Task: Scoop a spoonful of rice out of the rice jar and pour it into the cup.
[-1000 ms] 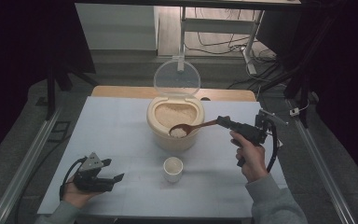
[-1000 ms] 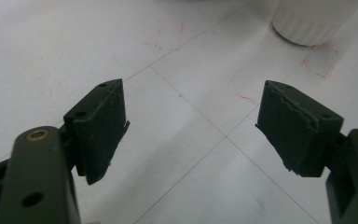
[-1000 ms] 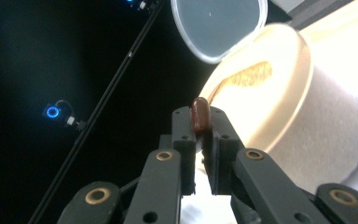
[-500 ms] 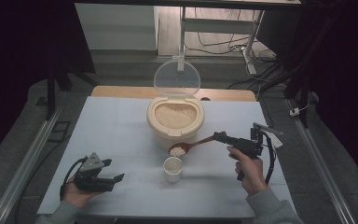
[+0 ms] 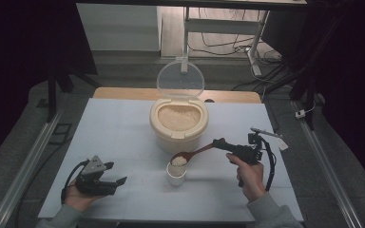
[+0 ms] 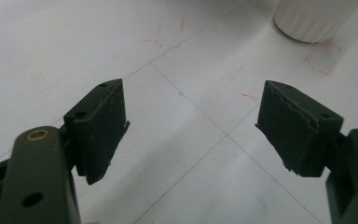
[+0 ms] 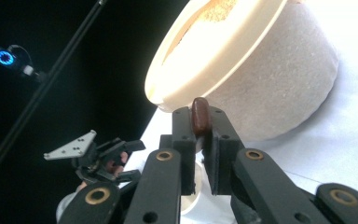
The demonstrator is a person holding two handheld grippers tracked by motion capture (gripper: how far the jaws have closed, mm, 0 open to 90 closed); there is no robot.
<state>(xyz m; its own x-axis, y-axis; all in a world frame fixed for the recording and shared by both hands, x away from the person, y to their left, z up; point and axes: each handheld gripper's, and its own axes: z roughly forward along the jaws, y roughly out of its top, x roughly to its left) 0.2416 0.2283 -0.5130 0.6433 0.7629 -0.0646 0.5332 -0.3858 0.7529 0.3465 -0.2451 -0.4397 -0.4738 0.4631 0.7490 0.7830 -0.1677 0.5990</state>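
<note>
A cream rice container (image 5: 179, 122) with its clear lid (image 5: 180, 79) tipped up stands mid-table, full of rice. In front of it stands a small white cup (image 5: 176, 173). My right gripper (image 5: 218, 144) is shut on the handle of a brown wooden spoon (image 5: 195, 153), whose bowl holds rice just above the cup. In the right gripper view the spoon handle (image 7: 199, 115) sticks up between the closed jaws, with the container (image 7: 256, 70) behind. My left gripper (image 5: 119, 182) rests open at the front left; its view shows bare table between the fingers (image 6: 100, 126) and the cup's base (image 6: 311, 18).
The white table top (image 5: 114, 128) has faint red marks and grid lines. A wooden strip (image 5: 123, 93) runs along its far edge. Metal rails (image 5: 24, 166) flank both sides, and cables lie on the floor behind. A light stand (image 7: 51, 79) shows in the right gripper view.
My right gripper has carried the spoon of rice from over the container down and toward the front, so its bowl is now above the cup. The left gripper has stayed still.
</note>
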